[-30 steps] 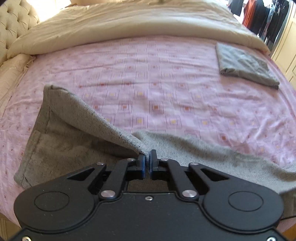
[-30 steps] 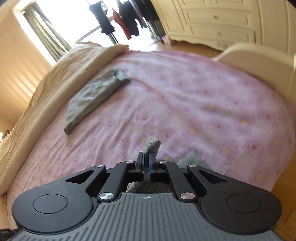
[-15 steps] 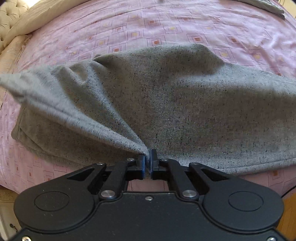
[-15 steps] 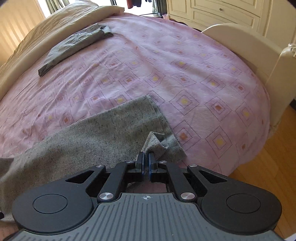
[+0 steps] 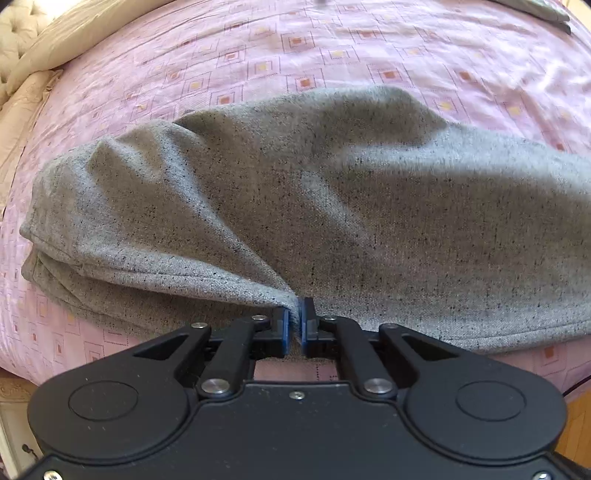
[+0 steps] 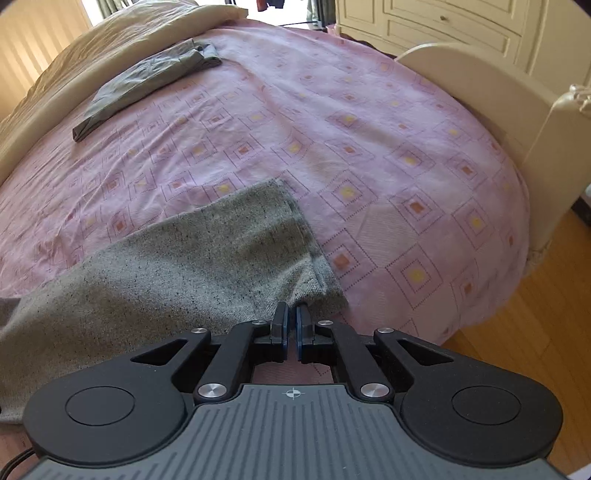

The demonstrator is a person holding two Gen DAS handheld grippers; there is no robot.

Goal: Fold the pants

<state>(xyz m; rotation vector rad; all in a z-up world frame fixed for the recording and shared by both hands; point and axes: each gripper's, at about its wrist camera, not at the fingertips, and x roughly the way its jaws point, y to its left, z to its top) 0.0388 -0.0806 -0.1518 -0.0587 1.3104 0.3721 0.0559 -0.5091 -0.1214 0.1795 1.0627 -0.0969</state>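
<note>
Nearest of all, two grippers point steeply down over the near edge of one bed. Seen through its own camera, the left gripper point(image 5: 297, 319) has its blue pads pressed together on a pinch of grey cloth at the near hem of the pants point(image 5: 332, 206); folds run from that pinch out to the left. In the right wrist view the right gripper point(image 6: 291, 326) is likewise closed, and a small tuck of the pants point(image 6: 192, 266) sits between its pads at the near right corner of the leg end.

One pair of speckled grey pants lies along the near side of the pink patterned bedspread point(image 6: 369, 140), folded lengthwise, its broad end bunched at the left and its narrow end squared off at the right.

Farther back, well apart from the pants, lies one dark grey folded garment point(image 6: 147, 83), close to the cream duvet point(image 6: 110, 40) heaped along the far side. One cream footboard point(image 6: 491, 96) bounds the bed on the right, with a cream wardrobe point(image 6: 461, 26) beyond it and wooden floor point(image 6: 528, 339) below.
</note>
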